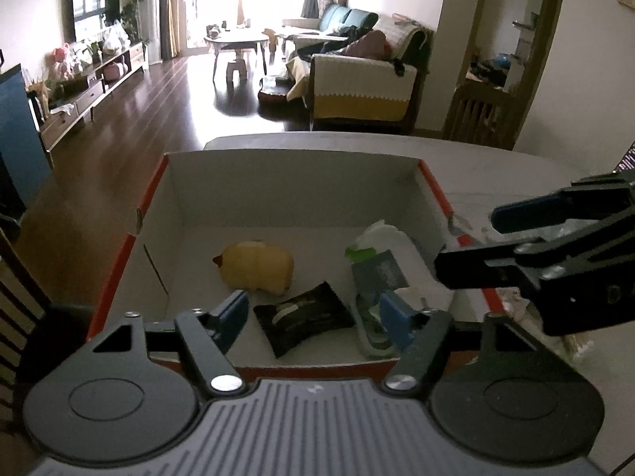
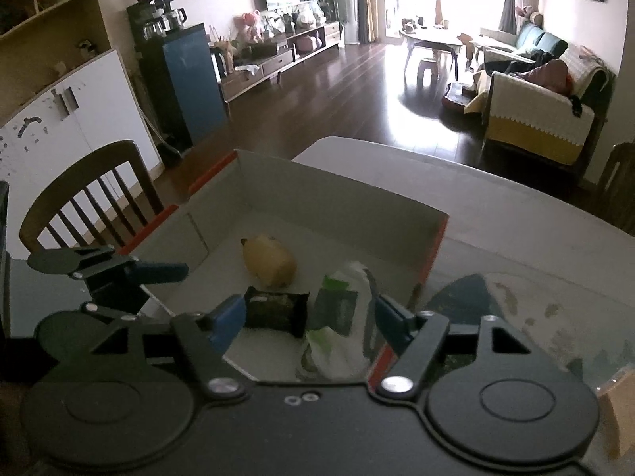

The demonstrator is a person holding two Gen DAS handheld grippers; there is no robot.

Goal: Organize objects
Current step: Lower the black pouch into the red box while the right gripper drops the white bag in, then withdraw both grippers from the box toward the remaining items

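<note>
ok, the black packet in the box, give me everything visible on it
The black packet is a small, flat, sealed pouch of glossy film with crimped, serrated ends and a pale printed label, unreadable here. It lies flat on the cardboard box floor, near the front wall, between the yellow toy and the white-green packs. Neither gripper touches it.

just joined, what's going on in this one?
A person is tidying items into an open cardboard box on a table, with a handheld gripper in each hand. Inside the box lie a yellow plush toy, a black packet and a white and green wipes pack. The left gripper hovers open over the near edge of the box, holding nothing. The right gripper is open too, above the box's near right corner, also holding nothing.
</note>
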